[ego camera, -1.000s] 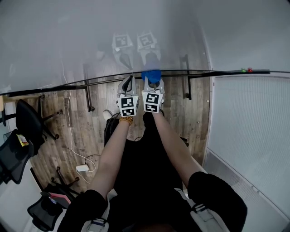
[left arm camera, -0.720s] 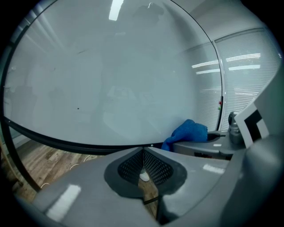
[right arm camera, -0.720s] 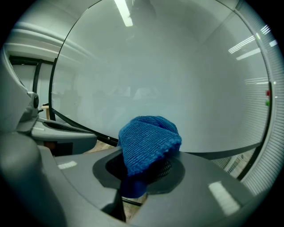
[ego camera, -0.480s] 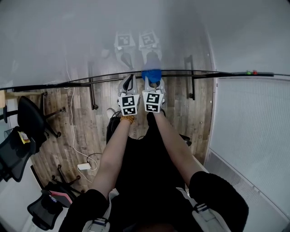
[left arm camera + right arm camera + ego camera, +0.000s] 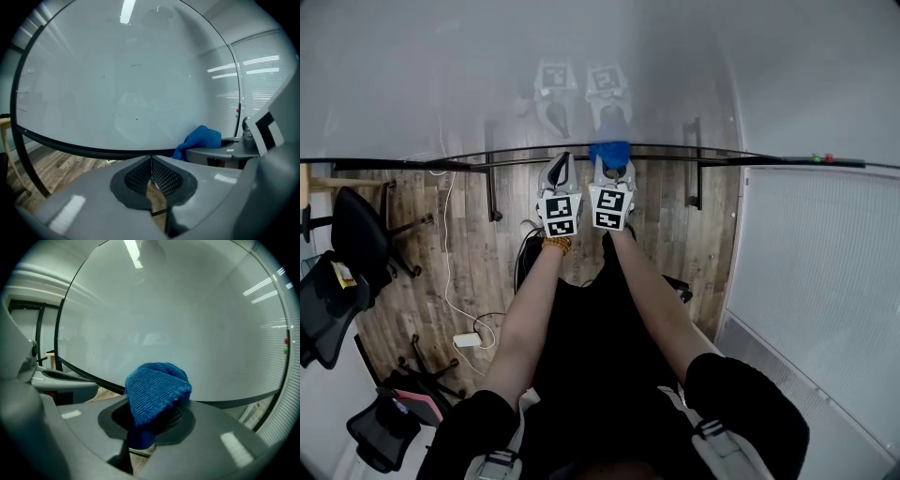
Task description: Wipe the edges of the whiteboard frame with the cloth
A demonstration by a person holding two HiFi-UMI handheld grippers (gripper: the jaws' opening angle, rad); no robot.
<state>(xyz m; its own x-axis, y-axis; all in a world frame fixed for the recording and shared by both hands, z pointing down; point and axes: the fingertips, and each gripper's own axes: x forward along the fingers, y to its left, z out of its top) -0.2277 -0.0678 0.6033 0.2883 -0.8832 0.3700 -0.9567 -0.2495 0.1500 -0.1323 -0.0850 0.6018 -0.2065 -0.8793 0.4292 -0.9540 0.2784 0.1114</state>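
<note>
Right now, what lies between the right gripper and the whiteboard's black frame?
Only the blue knitted cloth, clamped in the right gripper, its bunched end toward the black frame; the right gripper view shows it.

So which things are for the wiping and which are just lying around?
For the job:
- blue cloth, pinched in the right claw
- whiteboard frame

Just lying about:
- black office chair
- white plug with its cable on the floor

Office, whiteboard (image 5: 487,75), swivel chairs (image 5: 356,248), wood floor (image 5: 469,253)
</note>
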